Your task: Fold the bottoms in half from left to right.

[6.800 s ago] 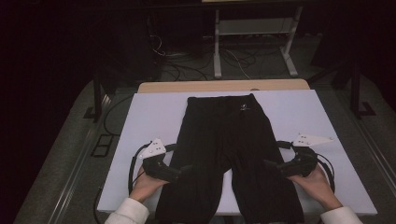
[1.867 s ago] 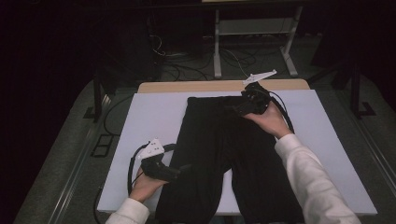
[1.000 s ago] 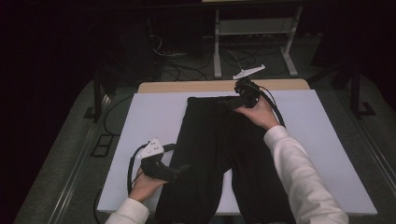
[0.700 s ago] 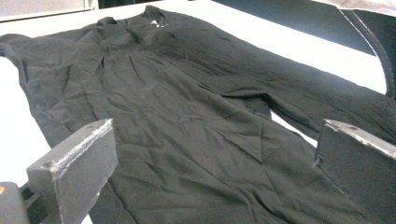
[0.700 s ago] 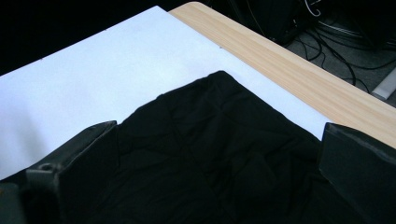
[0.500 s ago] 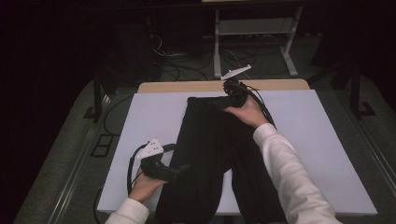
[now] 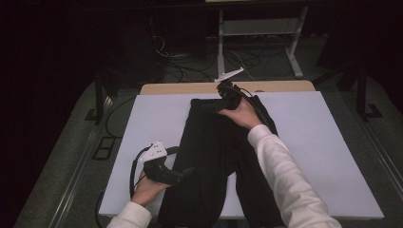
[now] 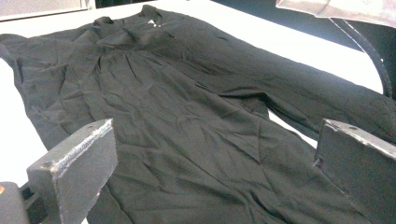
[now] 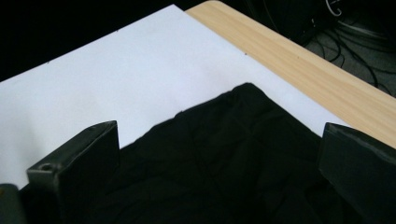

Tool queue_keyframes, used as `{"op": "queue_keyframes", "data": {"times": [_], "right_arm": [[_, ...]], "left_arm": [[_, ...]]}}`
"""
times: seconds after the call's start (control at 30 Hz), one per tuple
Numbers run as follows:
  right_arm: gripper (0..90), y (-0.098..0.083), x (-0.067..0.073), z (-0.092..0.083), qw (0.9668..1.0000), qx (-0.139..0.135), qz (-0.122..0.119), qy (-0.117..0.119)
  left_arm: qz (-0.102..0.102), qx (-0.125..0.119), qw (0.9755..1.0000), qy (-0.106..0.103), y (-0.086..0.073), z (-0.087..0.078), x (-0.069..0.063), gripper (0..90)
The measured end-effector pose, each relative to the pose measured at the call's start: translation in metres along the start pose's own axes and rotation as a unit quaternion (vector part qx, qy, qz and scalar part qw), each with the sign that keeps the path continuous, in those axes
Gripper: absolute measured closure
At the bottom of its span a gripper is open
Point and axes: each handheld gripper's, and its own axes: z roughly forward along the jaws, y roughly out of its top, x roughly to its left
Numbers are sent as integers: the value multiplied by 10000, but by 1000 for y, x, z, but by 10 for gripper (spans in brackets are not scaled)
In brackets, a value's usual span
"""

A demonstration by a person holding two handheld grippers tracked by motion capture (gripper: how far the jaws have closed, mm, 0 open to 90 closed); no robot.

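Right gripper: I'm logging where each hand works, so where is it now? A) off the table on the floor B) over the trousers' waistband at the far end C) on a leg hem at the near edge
B: the right gripper hovers over the black trousers at their waistband end, jaws open.

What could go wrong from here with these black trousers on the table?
The right gripper, jaws open over the trousers at the waistband's far left corner, may catch just one layer. The left gripper is open too, so the cloth can drag. The hems overhang the white table and may slip.
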Motion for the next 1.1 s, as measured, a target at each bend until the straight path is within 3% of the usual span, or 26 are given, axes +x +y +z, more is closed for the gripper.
{"op": "queue_keyframes", "data": {"times": [0.57,1.1], "right_arm": [[0,15,3,25,10000,-5,18,-32],[0,24,-5,58,9995,34,279,-173]], "left_arm": [[-23,-39,10000,-20,0,-1,-1,0],[-40,-74,9999,-65,0,-1,0,0]]}}
